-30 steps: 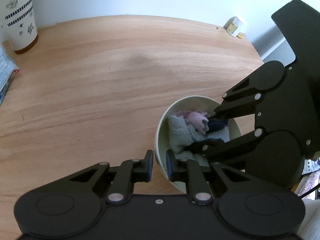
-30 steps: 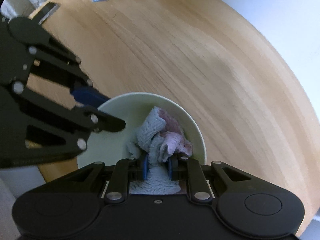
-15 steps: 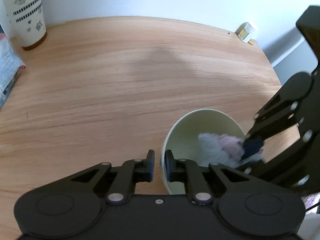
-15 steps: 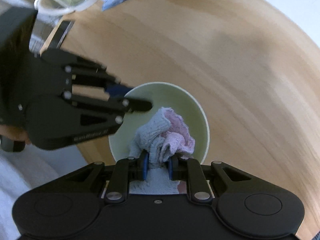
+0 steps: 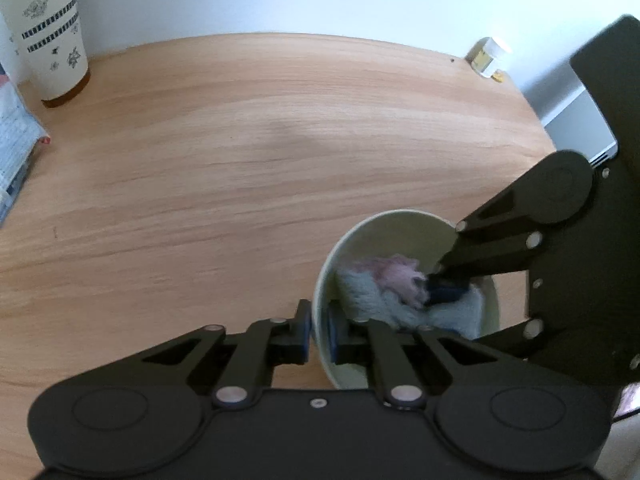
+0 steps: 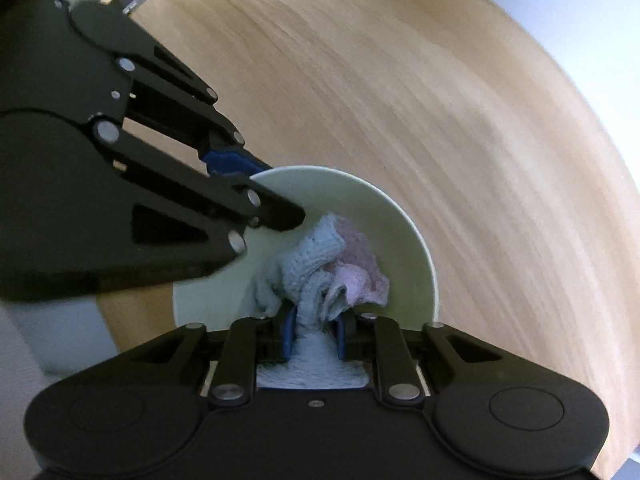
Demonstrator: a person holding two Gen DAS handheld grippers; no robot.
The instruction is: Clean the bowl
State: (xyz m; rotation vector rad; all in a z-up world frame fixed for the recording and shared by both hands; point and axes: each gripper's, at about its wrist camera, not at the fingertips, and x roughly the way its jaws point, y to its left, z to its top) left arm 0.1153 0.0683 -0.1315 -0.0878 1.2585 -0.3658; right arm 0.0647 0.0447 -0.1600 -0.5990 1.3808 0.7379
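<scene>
The desk (image 5: pixel 240 168) fills the frame, its near edge just beside the pale bowl (image 6: pixel 404 216) at lower centre. The left gripper (image 5: pixel 318 330) has its fingers pinching the bowl's rim, so a hard wipe could slip that hold and push the bowl off the edge. The right gripper (image 6: pixel 314 330) has its fingers clamped on the cloth (image 6: pixel 320 264) inside the bowl, and a loose fold might pull free.

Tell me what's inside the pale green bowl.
Inside the bowl sits a bunched blue and pink cloth, pinched by the right gripper. One finger of the left gripper reaches inside the rim. The bowl's bottom under the cloth is covered.
</scene>
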